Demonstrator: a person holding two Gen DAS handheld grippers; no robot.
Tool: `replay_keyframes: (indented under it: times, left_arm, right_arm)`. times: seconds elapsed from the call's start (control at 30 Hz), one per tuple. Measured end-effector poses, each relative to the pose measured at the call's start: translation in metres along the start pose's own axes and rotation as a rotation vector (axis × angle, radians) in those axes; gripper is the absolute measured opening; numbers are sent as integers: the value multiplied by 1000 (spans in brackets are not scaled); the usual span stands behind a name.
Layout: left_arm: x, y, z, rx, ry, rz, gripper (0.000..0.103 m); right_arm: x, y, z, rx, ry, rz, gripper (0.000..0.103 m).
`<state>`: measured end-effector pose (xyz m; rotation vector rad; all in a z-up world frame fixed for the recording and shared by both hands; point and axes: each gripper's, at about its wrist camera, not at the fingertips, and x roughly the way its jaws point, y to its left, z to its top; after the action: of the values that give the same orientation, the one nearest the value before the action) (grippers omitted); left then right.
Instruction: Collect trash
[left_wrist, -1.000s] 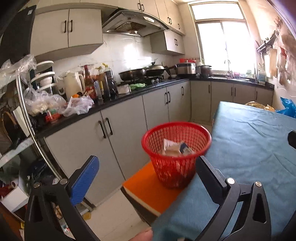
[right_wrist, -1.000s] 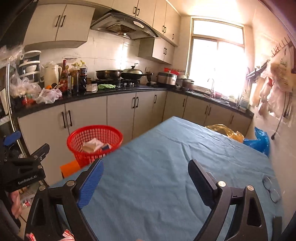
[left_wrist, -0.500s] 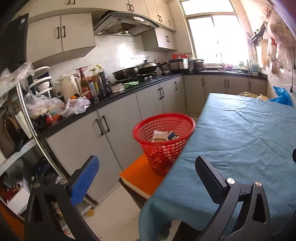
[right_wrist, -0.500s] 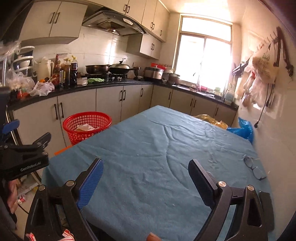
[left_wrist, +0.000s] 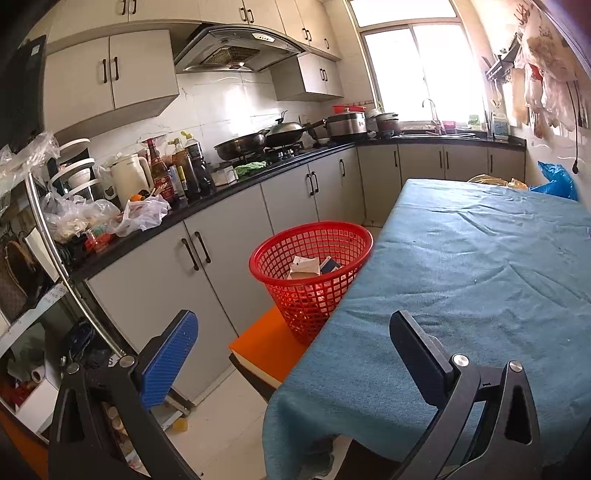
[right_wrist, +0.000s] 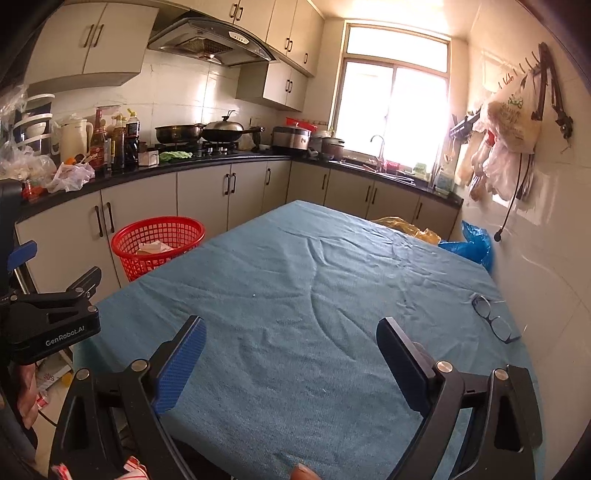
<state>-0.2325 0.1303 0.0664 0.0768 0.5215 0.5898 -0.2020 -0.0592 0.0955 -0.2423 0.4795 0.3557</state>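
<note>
A red mesh basket (left_wrist: 312, 258) stands on an orange stool (left_wrist: 264, 349) beside the table's left edge and holds paper and box trash (left_wrist: 304, 266). The basket also shows in the right wrist view (right_wrist: 159, 240). My left gripper (left_wrist: 291, 343) is open and empty, held back from the basket, near the table's front left corner. My right gripper (right_wrist: 290, 350) is open and empty above the near part of the blue tablecloth (right_wrist: 314, 295). The left gripper's body (right_wrist: 48, 317) shows at the left of the right wrist view.
A pair of glasses (right_wrist: 493, 317) lies on the cloth at the right edge by the wall. Yellow (right_wrist: 406, 227) and blue bags (right_wrist: 469, 245) sit at the table's far end. A crowded counter (left_wrist: 166, 206) and cabinets run along the left. Bags hang on the right wall (right_wrist: 506, 147).
Both grippers have pulled back and up from the basket and table, so more of the cloth and floor shows. Both stay open and empty.
</note>
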Motion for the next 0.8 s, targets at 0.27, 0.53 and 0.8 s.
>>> replay_keyframes:
  times: [0.27, 0.53, 0.8]
  left_arm:
    - [5, 3, -2, -8, 16, 0, 103]
    - [6, 4, -3, -9, 18, -2, 103]
    - [6, 4, -3, -9, 19, -2, 103]
  right_arm:
    - [4, 4, -1, -15, 18, 0, 96]
    - [5, 4, -1, -17, 23, 1, 96]
    - [6, 5, -2, -19, 27, -2, 96]
